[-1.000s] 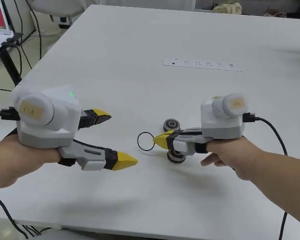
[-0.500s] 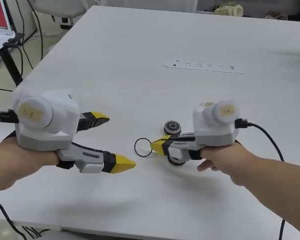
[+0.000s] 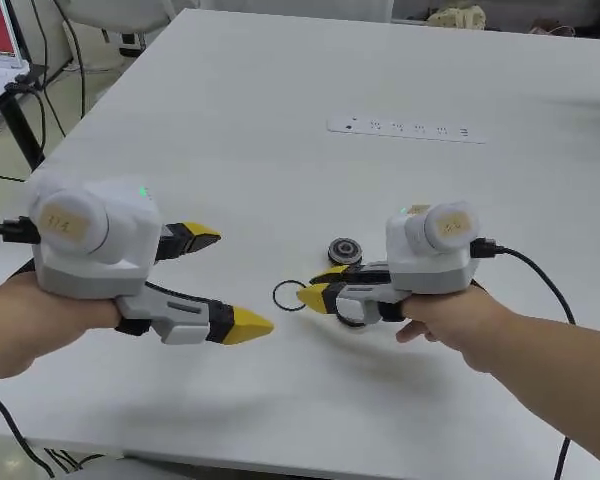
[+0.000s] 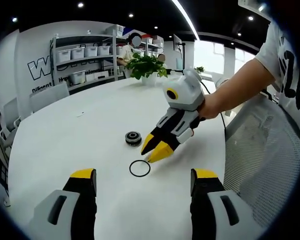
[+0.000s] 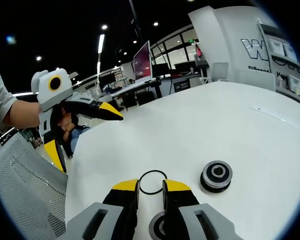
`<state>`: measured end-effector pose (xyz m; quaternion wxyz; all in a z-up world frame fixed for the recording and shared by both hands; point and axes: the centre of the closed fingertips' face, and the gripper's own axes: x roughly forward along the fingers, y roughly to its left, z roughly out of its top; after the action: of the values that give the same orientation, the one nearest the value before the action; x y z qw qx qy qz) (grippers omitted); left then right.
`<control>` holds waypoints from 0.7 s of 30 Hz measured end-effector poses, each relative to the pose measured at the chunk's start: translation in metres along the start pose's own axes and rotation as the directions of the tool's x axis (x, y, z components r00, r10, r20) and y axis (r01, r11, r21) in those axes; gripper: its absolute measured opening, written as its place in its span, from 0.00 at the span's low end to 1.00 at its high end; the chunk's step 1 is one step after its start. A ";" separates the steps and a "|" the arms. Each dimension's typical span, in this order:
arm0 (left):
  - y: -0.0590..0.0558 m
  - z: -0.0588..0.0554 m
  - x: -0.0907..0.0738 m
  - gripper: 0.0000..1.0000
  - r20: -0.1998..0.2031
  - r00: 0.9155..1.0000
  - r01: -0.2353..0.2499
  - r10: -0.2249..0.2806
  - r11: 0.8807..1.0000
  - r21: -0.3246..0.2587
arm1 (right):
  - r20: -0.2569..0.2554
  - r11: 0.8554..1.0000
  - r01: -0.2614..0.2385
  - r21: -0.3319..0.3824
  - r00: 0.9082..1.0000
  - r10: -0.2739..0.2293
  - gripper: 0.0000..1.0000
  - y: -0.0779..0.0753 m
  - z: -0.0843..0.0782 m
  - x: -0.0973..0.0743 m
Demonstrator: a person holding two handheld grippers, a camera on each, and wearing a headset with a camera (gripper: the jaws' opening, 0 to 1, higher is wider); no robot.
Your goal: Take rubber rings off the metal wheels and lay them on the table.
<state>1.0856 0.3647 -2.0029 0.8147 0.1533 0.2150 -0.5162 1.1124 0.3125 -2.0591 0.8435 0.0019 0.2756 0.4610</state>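
All but shut and empty, the right gripper point(image 3: 315, 287) sits just beside the centre-frame ring point(image 3: 276, 295) and may flick it toward the wide-open left gripper point(image 3: 240, 280).

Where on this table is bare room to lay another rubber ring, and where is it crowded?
Free: the stretch between the power strip and the metal wheel; also the table near its front edge. Crowded: around the rubber ring at the right gripper.
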 end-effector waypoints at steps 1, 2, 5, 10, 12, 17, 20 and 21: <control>0.000 0.000 0.000 0.75 0.000 1.000 0.000 0.000 1.000 0.001 | 0.004 1.000 -0.002 -0.004 1.000 0.002 0.17 0.001 0.001 -0.001; 0.000 0.001 0.000 0.75 0.000 1.000 0.001 -0.001 1.000 0.001 | 0.007 1.000 -0.005 -0.005 1.000 0.005 0.17 0.002 0.002 -0.002; 0.000 0.002 0.001 0.74 -0.001 1.000 0.003 -0.003 1.000 0.000 | 0.023 1.000 -0.008 -0.004 1.000 0.008 0.21 0.003 0.006 -0.005; -0.001 0.003 0.004 0.73 -0.002 1.000 0.008 -0.008 1.000 0.001 | 0.044 1.000 -0.011 -0.010 0.999 0.012 0.20 0.004 0.012 -0.012; -0.001 0.005 0.005 0.73 0.001 1.000 0.009 -0.009 1.000 0.007 | 0.052 1.000 -0.010 -0.011 0.999 0.011 0.21 0.002 0.014 -0.015; -0.002 0.010 0.009 0.73 0.004 1.000 0.018 -0.018 1.000 0.010 | 0.065 1.000 -0.009 -0.019 0.998 0.011 0.22 0.002 0.017 -0.022; -0.002 0.014 0.012 0.72 0.007 1.000 0.023 -0.023 1.000 0.015 | 0.068 1.000 -0.011 -0.029 0.998 0.013 0.23 0.002 0.018 -0.027; -0.002 0.015 0.013 0.72 0.008 1.000 0.026 -0.026 1.000 0.016 | 0.070 0.999 -0.008 -0.032 0.997 0.010 0.23 0.000 0.018 -0.029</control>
<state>1.0912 0.3464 -1.9969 0.8075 0.1547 0.2097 -0.5291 1.1085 0.2943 -2.0298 0.8504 0.0058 0.2384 0.4689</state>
